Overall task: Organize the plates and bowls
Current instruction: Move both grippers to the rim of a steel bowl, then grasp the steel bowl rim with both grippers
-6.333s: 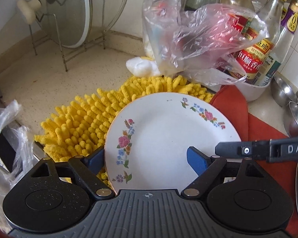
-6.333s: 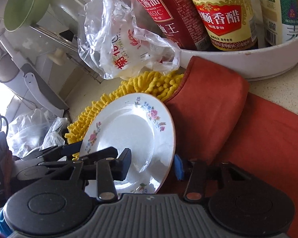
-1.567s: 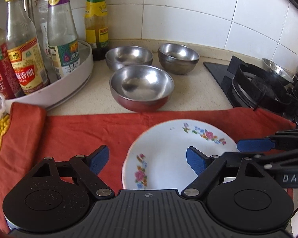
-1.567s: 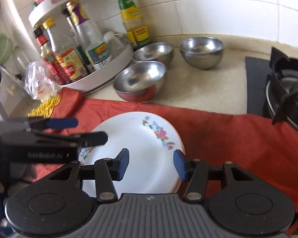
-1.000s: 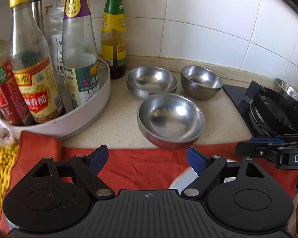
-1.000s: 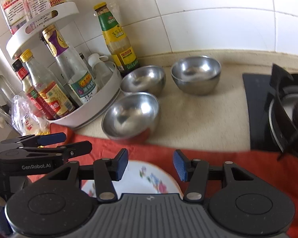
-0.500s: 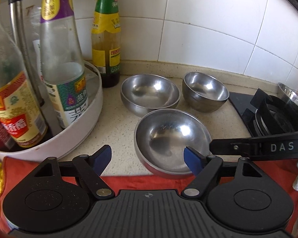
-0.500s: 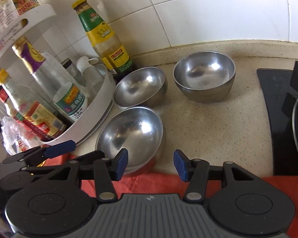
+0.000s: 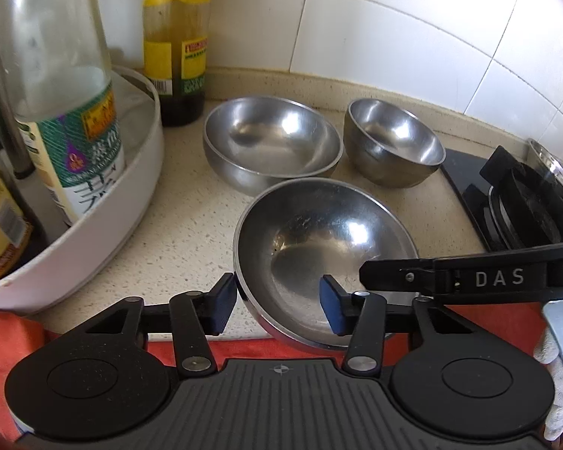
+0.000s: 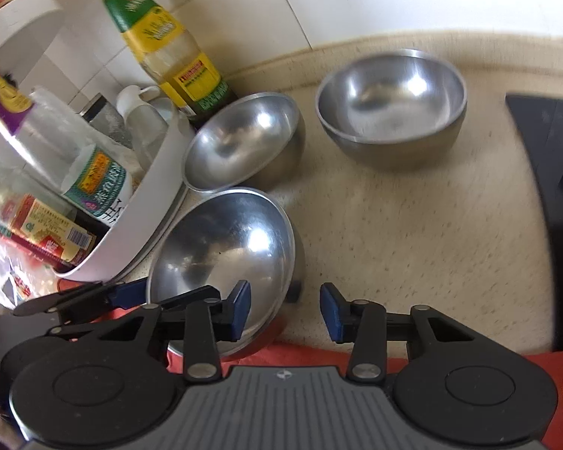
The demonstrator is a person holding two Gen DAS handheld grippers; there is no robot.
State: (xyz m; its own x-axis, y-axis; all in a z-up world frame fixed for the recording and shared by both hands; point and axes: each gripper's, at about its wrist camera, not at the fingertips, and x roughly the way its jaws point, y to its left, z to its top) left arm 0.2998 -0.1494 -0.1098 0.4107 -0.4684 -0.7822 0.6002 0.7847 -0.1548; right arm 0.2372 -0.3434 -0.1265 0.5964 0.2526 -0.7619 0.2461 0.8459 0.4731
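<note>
Nearest round stainless-steel bowl (image 9: 324, 258), at the counter's front edge: light, rigid, slick, best pinched at the rim, which left gripper (image 9: 277, 304) and right gripper (image 10: 285, 309) both straddle, jaws just narrowing, not yet clamped.

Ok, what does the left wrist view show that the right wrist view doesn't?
Only the left wrist view: the burner grate, a small steel pot behind it, and a gloved hand. Only the right wrist view: the rack's upper tier. Both: the nearest bowl, wide bowl, deep bowl, white rack, red cloth, and the left gripper and right gripper. Their jaws have just been closing astride the nearest bowl's rim, not yet clamping.
</note>
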